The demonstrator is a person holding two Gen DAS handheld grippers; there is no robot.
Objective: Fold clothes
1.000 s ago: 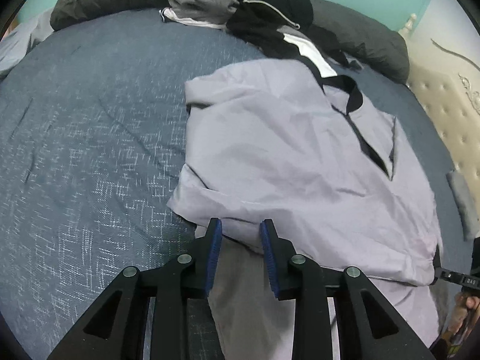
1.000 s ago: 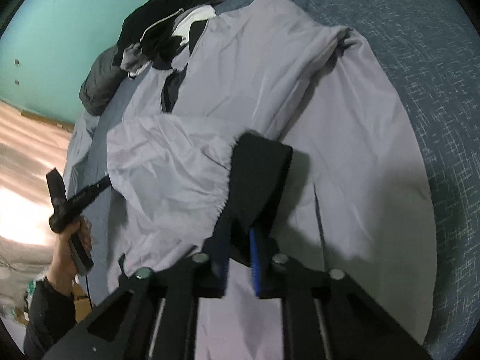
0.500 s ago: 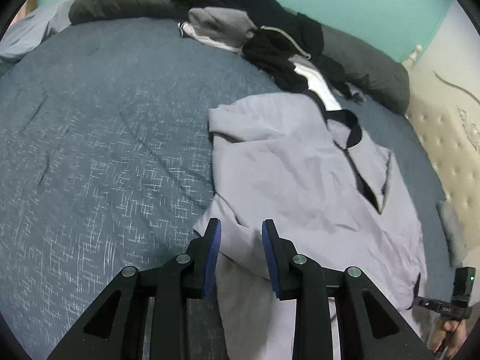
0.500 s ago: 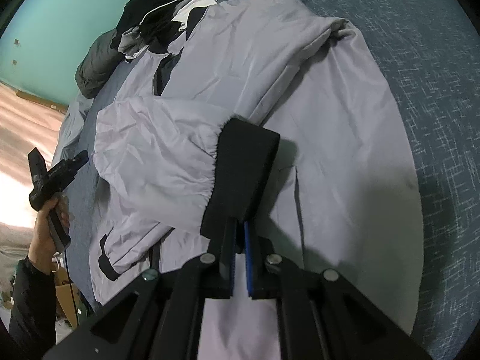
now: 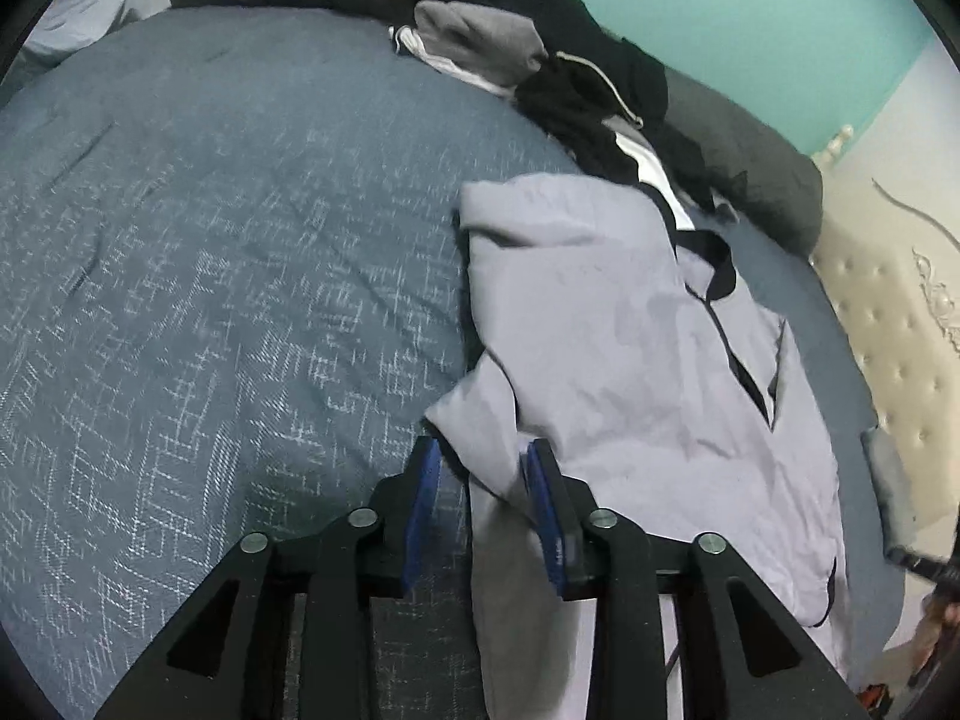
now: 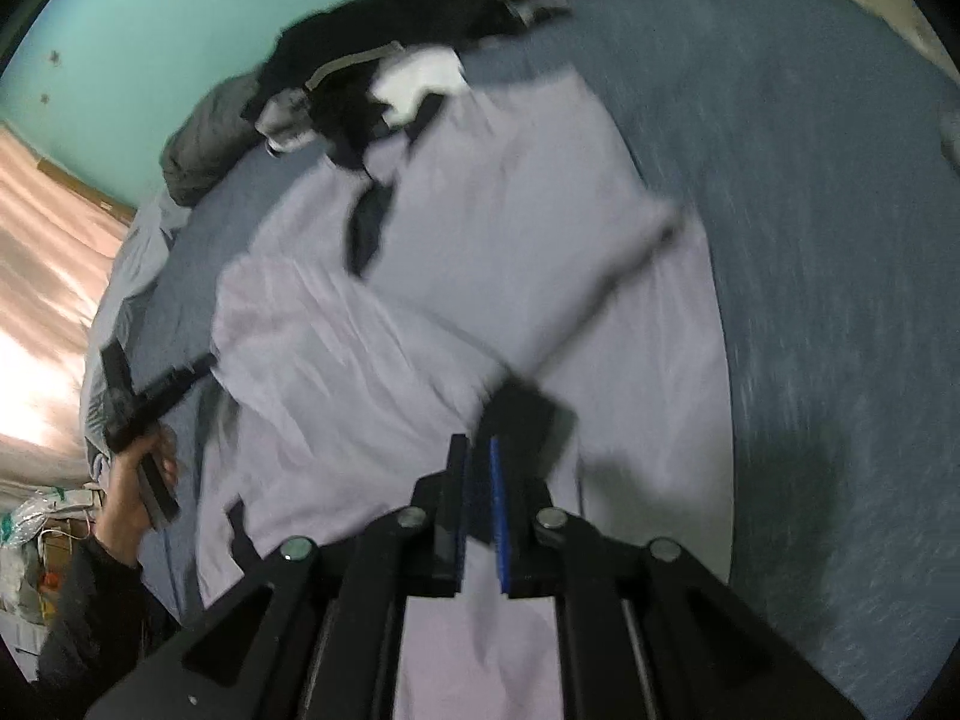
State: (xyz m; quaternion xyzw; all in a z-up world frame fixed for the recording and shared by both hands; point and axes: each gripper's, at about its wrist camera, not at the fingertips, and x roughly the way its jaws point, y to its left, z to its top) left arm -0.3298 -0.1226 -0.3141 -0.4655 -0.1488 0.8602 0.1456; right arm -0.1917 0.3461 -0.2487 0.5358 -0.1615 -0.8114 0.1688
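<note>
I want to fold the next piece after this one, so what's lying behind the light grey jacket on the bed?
Behind the light grey jacket sits a pile of dark clothes, with a grey piece and a white one showing among them, then a dark grey pillow. Whatever lies beneath the pile is covered.

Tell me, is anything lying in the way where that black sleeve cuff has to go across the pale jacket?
Nothing visible does. The right gripper is shut on the black cuff over the lilac jacket, whose front lies bare. The dark clothes pile sits beyond the collar.
</note>
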